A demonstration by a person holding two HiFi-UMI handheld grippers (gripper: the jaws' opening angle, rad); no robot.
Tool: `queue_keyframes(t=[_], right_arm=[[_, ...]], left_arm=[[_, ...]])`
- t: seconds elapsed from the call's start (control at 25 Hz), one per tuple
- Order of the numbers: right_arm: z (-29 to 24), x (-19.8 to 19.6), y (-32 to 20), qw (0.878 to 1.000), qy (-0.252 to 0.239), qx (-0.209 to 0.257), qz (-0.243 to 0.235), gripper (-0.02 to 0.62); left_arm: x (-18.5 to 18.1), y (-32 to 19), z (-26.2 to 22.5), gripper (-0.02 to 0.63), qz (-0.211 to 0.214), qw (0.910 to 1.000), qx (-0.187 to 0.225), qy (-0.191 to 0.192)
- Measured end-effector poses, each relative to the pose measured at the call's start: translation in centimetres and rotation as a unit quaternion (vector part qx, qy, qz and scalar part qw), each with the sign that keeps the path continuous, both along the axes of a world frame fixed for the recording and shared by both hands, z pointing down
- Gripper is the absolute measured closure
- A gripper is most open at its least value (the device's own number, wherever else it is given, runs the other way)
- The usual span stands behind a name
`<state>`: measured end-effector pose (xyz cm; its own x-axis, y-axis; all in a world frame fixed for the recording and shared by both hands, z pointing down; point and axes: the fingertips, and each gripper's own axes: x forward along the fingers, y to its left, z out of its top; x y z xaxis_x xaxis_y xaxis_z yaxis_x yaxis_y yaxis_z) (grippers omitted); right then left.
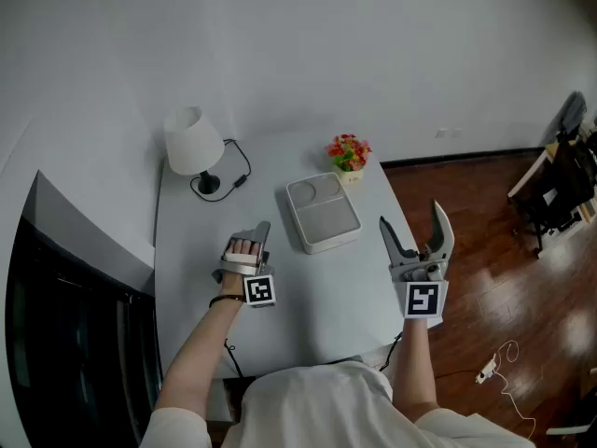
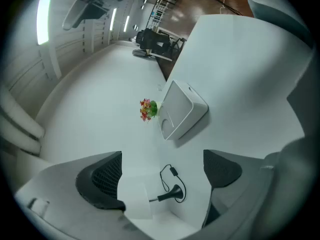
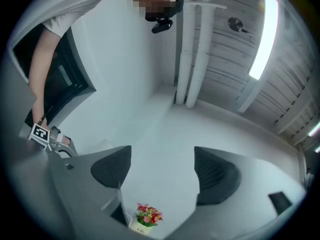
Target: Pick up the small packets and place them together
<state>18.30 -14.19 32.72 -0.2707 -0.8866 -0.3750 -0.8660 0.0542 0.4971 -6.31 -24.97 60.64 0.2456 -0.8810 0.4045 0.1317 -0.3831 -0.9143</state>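
Progress on the gathering is judged to be nil, since no small packets can be found in any view and nothing is seen collected in one spot. The left gripper [image 2: 162, 171] is held low over the near left part of the table [image 1: 317, 320], rolled onto its side, with its jaws spread wide and nothing caught between them; only bare tabletop and the base and cable of the lamp [image 1: 194, 143] are seen through the gap. The right gripper [image 3: 160, 166] is held at the table's right edge, tilted upward, its jaws likewise apart and empty, with wall and ceiling framed between them. A shallow white tray [image 1: 323, 215] is set near the middle of the table, and a small pot of flowers [image 1: 349, 154] is placed just behind it; the tray's surface appears bare, though thin flat items on it could be missed at this size. Where the packets lie cannot be told from these pictures, so they have to be located first. Every pick and every placement is therefore judged to be left to do.
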Motion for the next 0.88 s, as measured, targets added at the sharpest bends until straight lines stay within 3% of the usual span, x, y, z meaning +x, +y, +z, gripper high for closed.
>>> queue_keyframes(t=[0.12, 0.48, 0.72, 0.88], right_arm=[[2.6, 1.3, -0.2, 0.999, 0.009, -0.031, 0.009, 0.204], [12.7, 3.5, -0.2, 0.989, -0.010, -0.146, 0.013, 0.204], [19.8, 3.8, 0.2, 0.971, -0.062, -0.229, -0.009, 0.204], [24.3, 3.2, 0.4, 0.957, -0.071, -0.279, -0.025, 0.204]], left_arm=[[-0.4, -0.4, -0.9, 0.104, -0.033, 0.9973, -0.003, 0.065], [-1.8, 0.2, -0.1, 0.104, -0.078, 0.9868, -0.026, 0.139], [-1.9, 2.1, 0.2, 0.104, -0.090, 0.9732, -0.053, 0.205], [-1.7, 2.8, 0.1, 0.104, -0.094, 0.9632, -0.066, 0.243]])
